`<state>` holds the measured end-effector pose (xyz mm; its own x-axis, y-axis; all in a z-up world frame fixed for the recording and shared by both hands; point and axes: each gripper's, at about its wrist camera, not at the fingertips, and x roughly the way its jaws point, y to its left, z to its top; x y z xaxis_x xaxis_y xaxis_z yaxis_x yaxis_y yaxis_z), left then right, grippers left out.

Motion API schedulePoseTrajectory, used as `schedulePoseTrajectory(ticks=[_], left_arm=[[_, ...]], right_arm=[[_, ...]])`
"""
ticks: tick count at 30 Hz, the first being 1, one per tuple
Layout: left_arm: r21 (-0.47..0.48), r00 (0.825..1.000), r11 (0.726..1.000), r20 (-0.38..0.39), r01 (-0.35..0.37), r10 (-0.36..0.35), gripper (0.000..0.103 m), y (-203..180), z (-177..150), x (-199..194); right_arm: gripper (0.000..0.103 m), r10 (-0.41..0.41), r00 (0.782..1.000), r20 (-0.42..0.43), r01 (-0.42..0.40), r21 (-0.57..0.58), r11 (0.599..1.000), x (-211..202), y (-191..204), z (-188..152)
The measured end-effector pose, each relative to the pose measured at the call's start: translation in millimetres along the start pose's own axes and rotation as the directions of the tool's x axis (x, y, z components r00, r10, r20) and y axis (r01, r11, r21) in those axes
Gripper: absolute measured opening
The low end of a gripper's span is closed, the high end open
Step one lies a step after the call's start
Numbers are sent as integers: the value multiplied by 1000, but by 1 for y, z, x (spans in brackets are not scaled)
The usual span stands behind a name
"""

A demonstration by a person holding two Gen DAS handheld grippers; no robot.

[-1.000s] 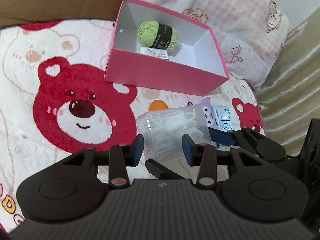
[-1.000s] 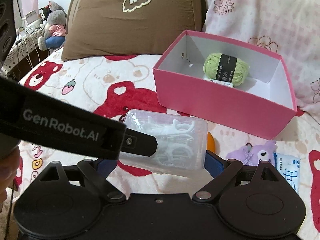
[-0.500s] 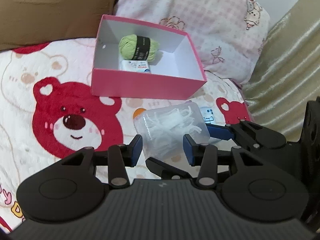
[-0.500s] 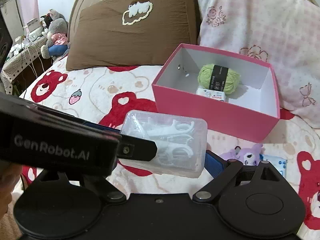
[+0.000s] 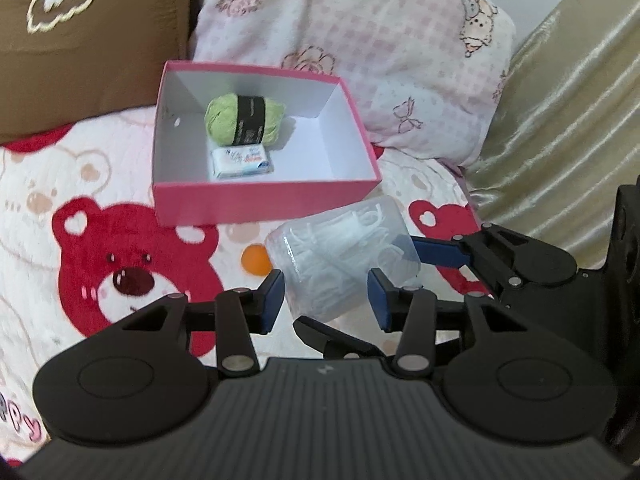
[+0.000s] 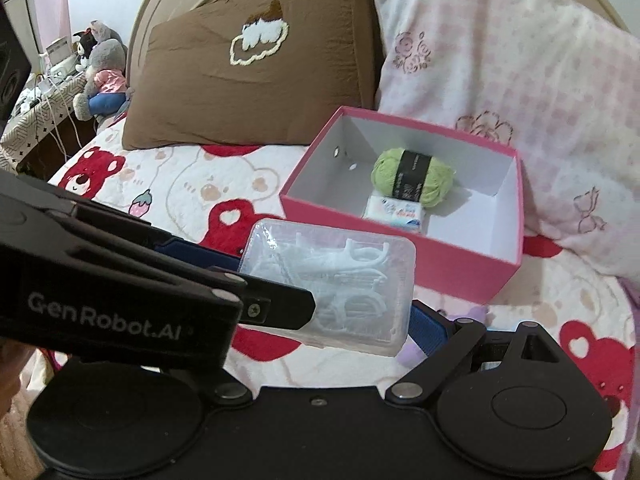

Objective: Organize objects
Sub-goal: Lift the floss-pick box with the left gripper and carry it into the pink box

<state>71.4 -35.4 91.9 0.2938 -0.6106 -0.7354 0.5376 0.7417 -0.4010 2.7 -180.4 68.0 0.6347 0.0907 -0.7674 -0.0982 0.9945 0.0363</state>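
Two grippers attend one clear plastic case [image 6: 332,280] of white floss picks, which hangs above the bedspread [image 5: 80,184] just in front of the pink box [image 5: 260,200] and level with its near wall.

1. Left of the pink box: a brown pillow [image 6: 248,80] leans against the headboard. It is not involved in the step.
2. Left gripper [image 5: 325,300]: its blue pads flank the end of the case farthest from the pink box. Whether they press on it cannot be told from either view. Judged purpose: to steady the case end against tilt.
3. Right gripper [image 6: 326,308]: one blue pad bears on the right side of the case. The opposing finger is hidden in its own view; the left wrist view shows it under the near edge. As the case is clear of the bed, this gripper is judged to be clamped on it and carrying the load.
4. Inside the pink box: a green yarn ball [image 5: 244,120] lies toward the rear wall, with a small white packet [image 5: 242,162] directly in front of it. The floor to the right of both is bare, which is probably the drop zone for the case.
5. In front of the pink box, on the bed: an orange ball [image 5: 254,261] remains unsorted.
6. Right of the pink box: a pink checked pillow [image 5: 380,40] presses near the side wall and limits approach from that side.
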Motion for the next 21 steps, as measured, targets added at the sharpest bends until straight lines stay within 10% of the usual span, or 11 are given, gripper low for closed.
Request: schedulePoseTrajectory(ticks=[21], left_arm=[[-44,996,999,88,23,-19,46,-2,93,56]], right_arm=[[94,-51,989,142,45,46,998,23,-66,58]])
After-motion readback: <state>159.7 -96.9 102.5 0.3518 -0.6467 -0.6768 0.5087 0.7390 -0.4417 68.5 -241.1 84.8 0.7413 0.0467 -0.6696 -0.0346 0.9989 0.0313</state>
